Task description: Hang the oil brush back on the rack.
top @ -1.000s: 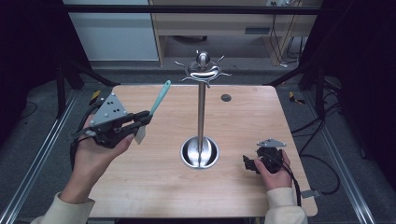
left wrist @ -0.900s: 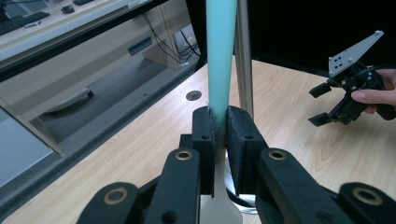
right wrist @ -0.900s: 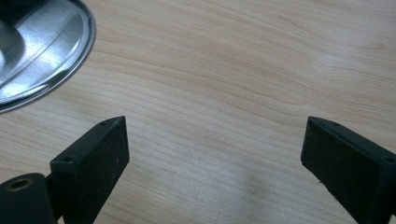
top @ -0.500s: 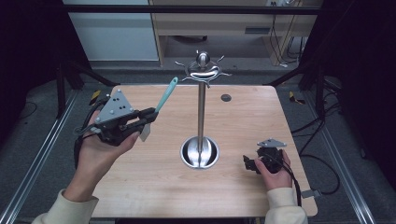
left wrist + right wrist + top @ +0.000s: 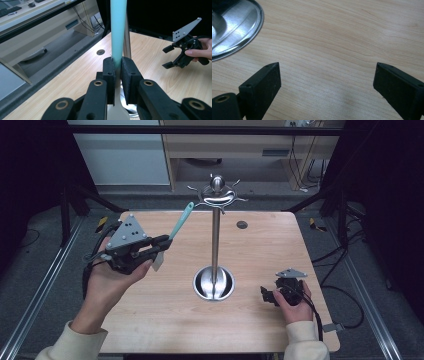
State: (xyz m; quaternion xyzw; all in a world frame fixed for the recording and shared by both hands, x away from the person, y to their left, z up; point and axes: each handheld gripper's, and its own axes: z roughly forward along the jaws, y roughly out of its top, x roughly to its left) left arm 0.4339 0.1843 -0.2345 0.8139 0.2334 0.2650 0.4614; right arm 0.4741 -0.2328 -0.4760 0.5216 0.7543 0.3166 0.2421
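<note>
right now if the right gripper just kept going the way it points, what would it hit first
Likely the round steel base of the utensil stand. In the high view the right gripper, open and empty, points left across the bare table toward that base. In its own view the base sits off to one side, so it might slip past.

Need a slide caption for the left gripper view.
Left gripper clamping a teal-handled utensil beside the steel stand pole.

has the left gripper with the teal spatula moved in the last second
Yes. The left gripper, shut on the teal spatula, has shifted toward the steel stand and slightly up.
</note>
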